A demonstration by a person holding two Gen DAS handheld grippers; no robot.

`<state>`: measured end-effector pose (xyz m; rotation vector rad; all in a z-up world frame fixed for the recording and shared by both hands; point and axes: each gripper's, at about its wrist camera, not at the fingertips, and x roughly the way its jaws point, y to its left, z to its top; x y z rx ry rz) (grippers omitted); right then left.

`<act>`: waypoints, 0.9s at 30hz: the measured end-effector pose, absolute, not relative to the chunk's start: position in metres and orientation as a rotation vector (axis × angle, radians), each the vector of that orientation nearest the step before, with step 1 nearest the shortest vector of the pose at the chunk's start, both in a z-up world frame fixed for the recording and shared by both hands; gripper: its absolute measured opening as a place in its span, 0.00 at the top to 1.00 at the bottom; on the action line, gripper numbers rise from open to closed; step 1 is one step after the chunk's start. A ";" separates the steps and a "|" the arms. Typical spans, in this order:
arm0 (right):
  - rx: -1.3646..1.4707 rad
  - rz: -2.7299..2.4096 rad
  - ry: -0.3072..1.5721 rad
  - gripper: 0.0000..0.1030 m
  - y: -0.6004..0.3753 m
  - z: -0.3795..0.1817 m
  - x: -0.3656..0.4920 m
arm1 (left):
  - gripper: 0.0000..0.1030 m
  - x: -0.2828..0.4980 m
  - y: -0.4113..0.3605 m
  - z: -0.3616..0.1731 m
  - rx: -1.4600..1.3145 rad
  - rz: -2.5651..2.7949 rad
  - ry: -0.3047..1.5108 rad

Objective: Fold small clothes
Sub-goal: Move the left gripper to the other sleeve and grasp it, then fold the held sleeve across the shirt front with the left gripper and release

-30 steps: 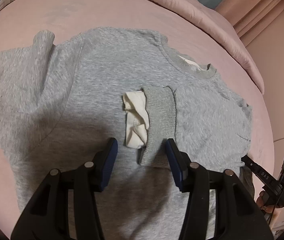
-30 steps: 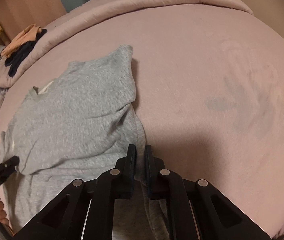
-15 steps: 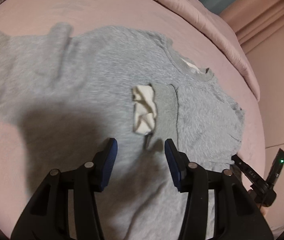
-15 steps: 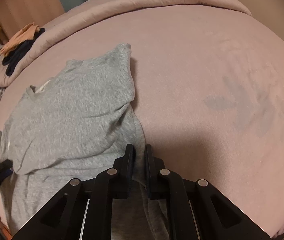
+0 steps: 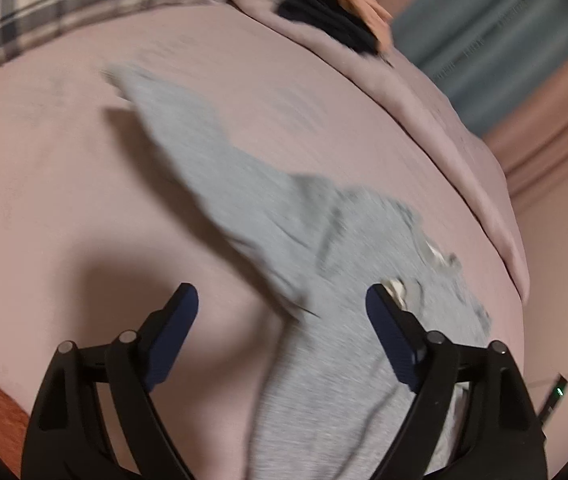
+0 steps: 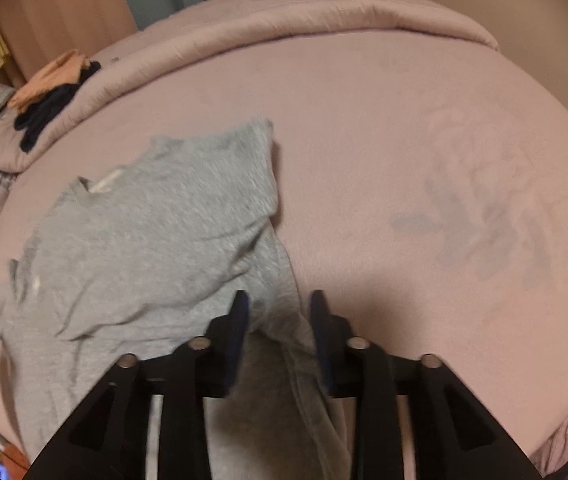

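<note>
A grey sweatshirt [image 6: 155, 232] lies on the pink bed sheet [image 6: 404, 140], collar and white label [image 6: 103, 180] at the far left. In the left wrist view, blurred, one sleeve [image 5: 187, 140] stretches up to the left. The folded cuff with white lining [image 5: 398, 290] lies by the right finger. My left gripper [image 5: 281, 304] hovers over the sweatshirt's [image 5: 324, 360] left edge, jaws opening wide, pads touching nothing. My right gripper [image 6: 279, 304] is opening too. The sweatshirt's right edge lies between its fingers, which do not press it.
A rolled pink quilt [image 6: 324, 28] borders the far side of the bed. A pile of dark and orange clothes [image 6: 51, 92] sits on it at the left, also in the left wrist view [image 5: 336, 28]. Plaid bedding [image 5: 43, 8] lies beyond the sheet.
My left gripper swung left, away from the folded cuff, and its jaws spread wide. My right gripper, shut on the sweatshirt's edge before, has opened and risen a little.
</note>
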<state>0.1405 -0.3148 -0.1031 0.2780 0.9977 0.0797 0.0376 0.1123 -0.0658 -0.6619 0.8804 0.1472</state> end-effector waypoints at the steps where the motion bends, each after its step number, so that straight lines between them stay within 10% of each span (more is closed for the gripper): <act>1: 0.279 0.084 0.983 0.49 -0.315 -0.096 0.137 | 0.14 0.035 0.120 -0.065 -0.675 0.164 0.870; 6: 0.295 0.123 0.895 0.34 -0.315 -0.061 0.108 | 0.13 0.027 0.155 -0.061 -0.761 0.215 0.803; 19: 0.283 0.091 0.820 0.33 -0.307 -0.040 0.073 | 0.25 0.075 0.209 -0.088 -0.884 0.302 0.778; 26: 0.303 0.061 0.837 0.33 -0.308 -0.043 0.071 | 0.95 0.089 0.210 -0.095 -0.955 0.232 0.744; 27: 0.307 0.061 0.838 0.33 -0.308 -0.044 0.071 | 0.93 0.089 0.207 -0.093 -0.948 0.224 0.740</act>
